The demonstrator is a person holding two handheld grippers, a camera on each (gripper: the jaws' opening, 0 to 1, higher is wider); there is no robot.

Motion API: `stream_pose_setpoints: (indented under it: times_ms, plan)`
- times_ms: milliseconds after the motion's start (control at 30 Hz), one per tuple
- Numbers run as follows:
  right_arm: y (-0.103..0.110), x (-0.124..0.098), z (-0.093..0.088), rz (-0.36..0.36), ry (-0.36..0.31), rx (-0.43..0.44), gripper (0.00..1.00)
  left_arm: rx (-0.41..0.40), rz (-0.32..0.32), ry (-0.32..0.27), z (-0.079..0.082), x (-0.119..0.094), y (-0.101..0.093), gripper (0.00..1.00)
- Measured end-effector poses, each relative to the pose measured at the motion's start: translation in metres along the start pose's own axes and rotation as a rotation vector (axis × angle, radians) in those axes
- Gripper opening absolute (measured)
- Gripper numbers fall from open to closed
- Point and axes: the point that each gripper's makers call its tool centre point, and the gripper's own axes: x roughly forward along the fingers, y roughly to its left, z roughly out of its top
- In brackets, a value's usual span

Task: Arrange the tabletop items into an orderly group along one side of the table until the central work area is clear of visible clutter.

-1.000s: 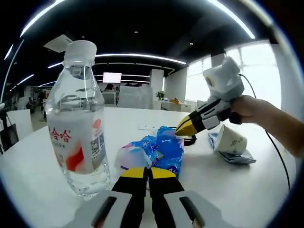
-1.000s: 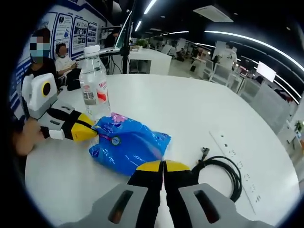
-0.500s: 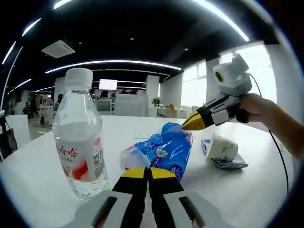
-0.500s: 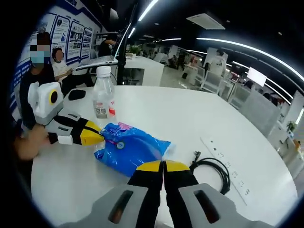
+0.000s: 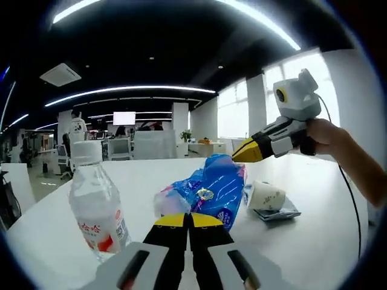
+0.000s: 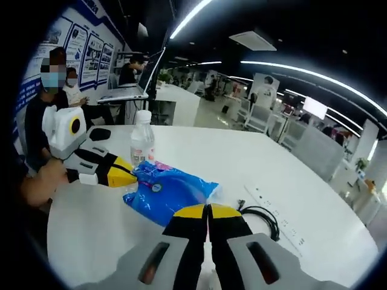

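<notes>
**Both grippers on one blue packet, raised over the white table**

Open-plan office, ceiling light strips, a round white table (image 6: 254,169) below. We hold the blue packet (image 5: 211,190) off the surface between two tools. Our left gripper (image 5: 188,219) has its jaws pressed together on the packet's near end; our right gripper (image 6: 207,210) is likewise clamped on the opposite end, and its yellow tip (image 5: 247,152) meets the packet's far upper edge in the left gripper view. The packet's long axis runs from one gripper to the other, so both are equally near. A water bottle (image 5: 95,205) stands left of it; a tipped paper cup (image 5: 265,196) rests on a wrapper at right. A black cable (image 6: 263,217) lies beside a power strip (image 6: 284,223).
</notes>
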Motion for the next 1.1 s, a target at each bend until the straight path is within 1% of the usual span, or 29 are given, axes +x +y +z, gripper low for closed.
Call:
stream_pose_setpoints:
  times_ms: [100,167,267,400,733,967,1033,1100]
  plan:
    - [0.000,-0.005,0.000,-0.012,-0.014,0.015,0.00,0.008,-0.011,-0.004,0.005,-0.003,-0.001,0.00]
    - [0.001,-0.007,0.000,-0.015,-0.021,0.019,0.00,0.024,-0.016,0.000,0.005,-0.002,-0.002,0.00]
    - [0.002,-0.009,0.000,-0.020,-0.039,0.037,0.00,0.035,-0.023,-0.001,0.003,-0.010,-0.008,0.00]
    - [0.003,-0.011,0.001,-0.022,-0.052,0.047,0.00,0.048,-0.032,0.004,0.003,-0.012,-0.010,0.00]
    - [0.005,-0.014,-0.004,-0.030,-0.054,0.066,0.00,0.056,-0.058,0.020,0.001,-0.007,-0.012,0.00]
    - [0.005,-0.021,-0.003,-0.033,-0.071,0.086,0.00,0.068,-0.074,0.017,0.008,-0.003,-0.013,0.00]
    - [0.005,-0.026,-0.003,-0.023,-0.089,0.111,0.00,0.078,-0.086,0.017,0.011,-0.002,-0.017,0.00]
    - [0.001,-0.032,-0.004,-0.034,-0.097,0.123,0.00,0.088,-0.109,0.020,0.014,0.000,-0.023,0.00]
